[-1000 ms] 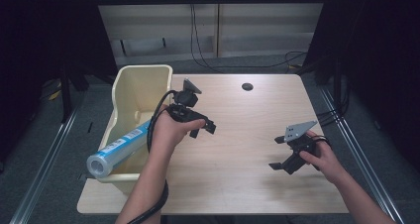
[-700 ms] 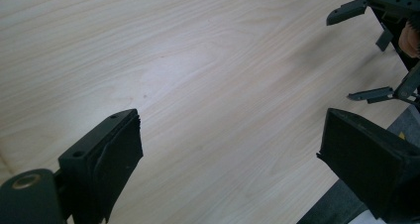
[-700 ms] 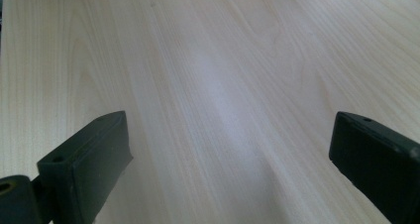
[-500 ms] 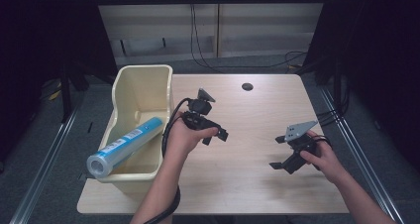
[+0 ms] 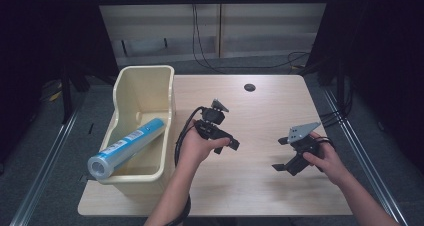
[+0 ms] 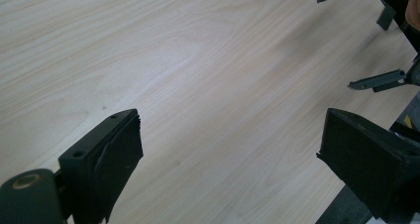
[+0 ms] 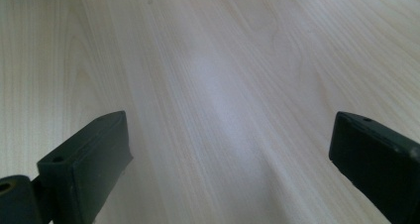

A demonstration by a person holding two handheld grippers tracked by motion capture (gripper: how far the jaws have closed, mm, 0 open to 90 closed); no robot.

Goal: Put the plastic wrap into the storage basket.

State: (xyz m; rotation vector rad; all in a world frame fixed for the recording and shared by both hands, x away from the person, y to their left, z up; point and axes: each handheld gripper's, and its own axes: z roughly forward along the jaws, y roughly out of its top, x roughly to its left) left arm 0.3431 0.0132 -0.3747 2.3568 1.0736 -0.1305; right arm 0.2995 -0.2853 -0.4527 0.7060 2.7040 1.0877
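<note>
Both jaws spread and empty, the left gripper (image 5: 223, 142) hovered right of the binned tube (image 5: 126, 146); clearing the bin (image 5: 167, 93) rim mattered.

Tube (image 5: 127, 147) print too small to read, right gripper (image 6: 381, 80) cut by picture edge in left gripper view, forearms cropped at bottom.

Pale wooden table (image 5: 260, 111) with cream bin (image 5: 145, 93) at its left edge

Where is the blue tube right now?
In the high view the blue tube lies slanted in the cream bin at the table's left, its capped end poking over the near rim.
</note>
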